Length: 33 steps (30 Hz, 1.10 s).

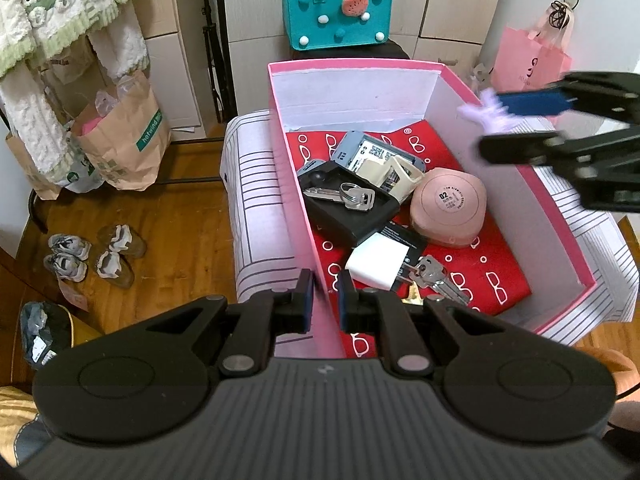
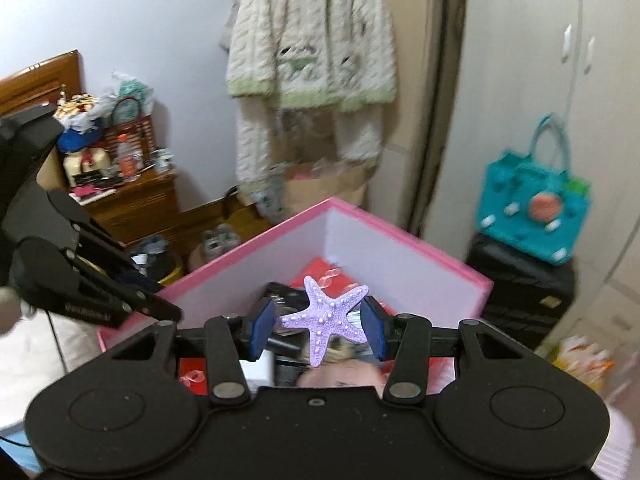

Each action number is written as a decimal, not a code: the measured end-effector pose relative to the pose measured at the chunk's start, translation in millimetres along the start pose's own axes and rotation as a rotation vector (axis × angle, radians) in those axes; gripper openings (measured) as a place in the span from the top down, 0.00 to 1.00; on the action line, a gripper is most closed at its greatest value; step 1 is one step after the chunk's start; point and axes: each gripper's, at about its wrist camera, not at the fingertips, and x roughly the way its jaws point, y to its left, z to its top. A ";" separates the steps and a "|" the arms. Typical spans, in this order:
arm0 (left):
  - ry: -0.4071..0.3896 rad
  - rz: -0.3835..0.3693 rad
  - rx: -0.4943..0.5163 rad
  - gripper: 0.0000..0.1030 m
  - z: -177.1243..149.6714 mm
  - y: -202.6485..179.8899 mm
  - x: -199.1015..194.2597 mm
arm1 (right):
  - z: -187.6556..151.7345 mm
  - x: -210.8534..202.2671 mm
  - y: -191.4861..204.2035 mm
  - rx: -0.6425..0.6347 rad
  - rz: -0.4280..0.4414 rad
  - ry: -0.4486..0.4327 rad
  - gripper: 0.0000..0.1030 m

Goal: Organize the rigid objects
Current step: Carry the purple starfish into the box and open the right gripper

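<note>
One purple plastic starfish (image 2: 325,317) is being carried over the pink cardboard box (image 1: 516,184).
The box wall at 6 o'clock is pinched by the left gripper (image 1: 325,300); the starfish sits between the right gripper's (image 2: 320,326) pads, whose contact cannot be told, and likely awaits lowering and release.

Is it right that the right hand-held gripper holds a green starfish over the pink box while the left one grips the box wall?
Not quite: the starfish is purple, not green, as the right wrist view shows. The rest stands: the right hand-held gripper holds it over the pink box, and the left hand-held gripper grips the box wall.
</note>
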 end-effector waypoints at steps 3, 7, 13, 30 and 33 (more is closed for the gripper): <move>0.000 -0.003 -0.003 0.90 -0.4 0.8 -0.1 | 7.1 28.3 -3.9 0.039 0.042 0.046 0.49; 0.001 -0.007 0.000 0.90 -0.8 1.5 -0.9 | 14.0 57.6 -17.9 0.106 0.073 0.072 0.48; 0.002 -0.011 0.002 0.90 -1.0 1.9 -0.8 | 15.4 101.6 -34.9 0.158 0.019 0.156 0.48; -0.013 -0.016 0.004 0.90 -5.0 2.0 -1.4 | -2.4 46.8 -37.1 0.093 -0.042 0.071 0.33; -0.015 -0.012 0.002 0.90 -5.6 1.8 -2.3 | -11.5 33.0 -35.2 0.107 -0.029 0.071 0.32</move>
